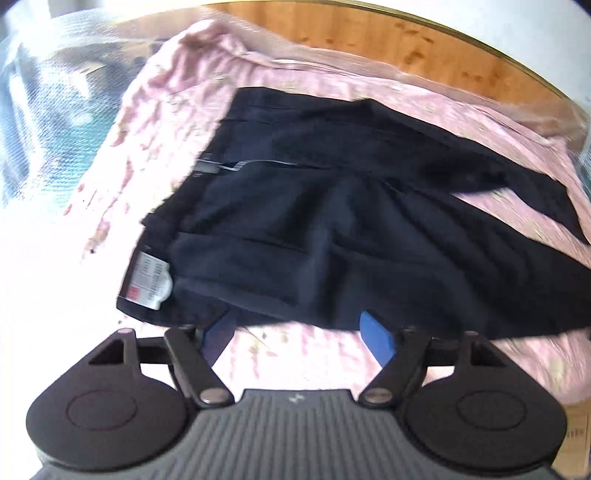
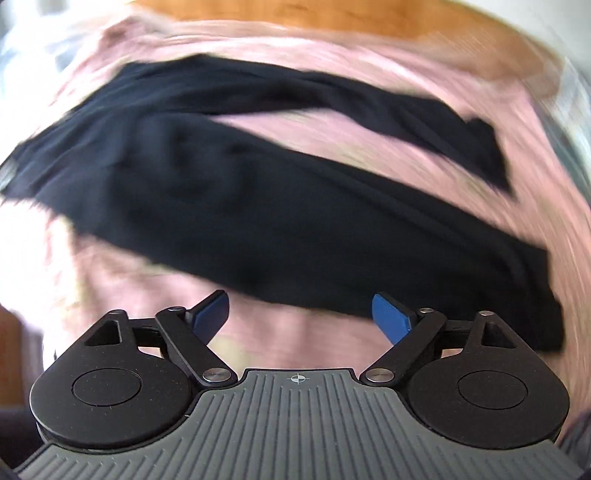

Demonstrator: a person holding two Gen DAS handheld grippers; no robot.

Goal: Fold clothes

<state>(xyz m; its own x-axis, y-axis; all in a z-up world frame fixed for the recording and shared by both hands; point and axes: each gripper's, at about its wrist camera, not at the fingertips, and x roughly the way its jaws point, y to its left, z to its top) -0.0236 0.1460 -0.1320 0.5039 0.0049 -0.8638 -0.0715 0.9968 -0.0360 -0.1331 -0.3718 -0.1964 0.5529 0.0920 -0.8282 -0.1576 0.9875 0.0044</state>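
Observation:
A dark navy pair of trousers (image 1: 332,221) lies spread on a pink floral sheet (image 1: 177,110), with a white care label (image 1: 149,282) at the waist near its left edge. My left gripper (image 1: 295,325) is open and empty, its blue pads just at the near edge of the waist. In the right wrist view, which is blurred, the trousers (image 2: 258,206) lie with the two legs running to the right. My right gripper (image 2: 301,306) is open and empty, just short of the near leg's edge.
The pink sheet (image 2: 295,347) covers a bed with a wooden headboard (image 1: 369,33) at the far side. A bluish bundle under clear plastic (image 1: 48,122) lies at the far left.

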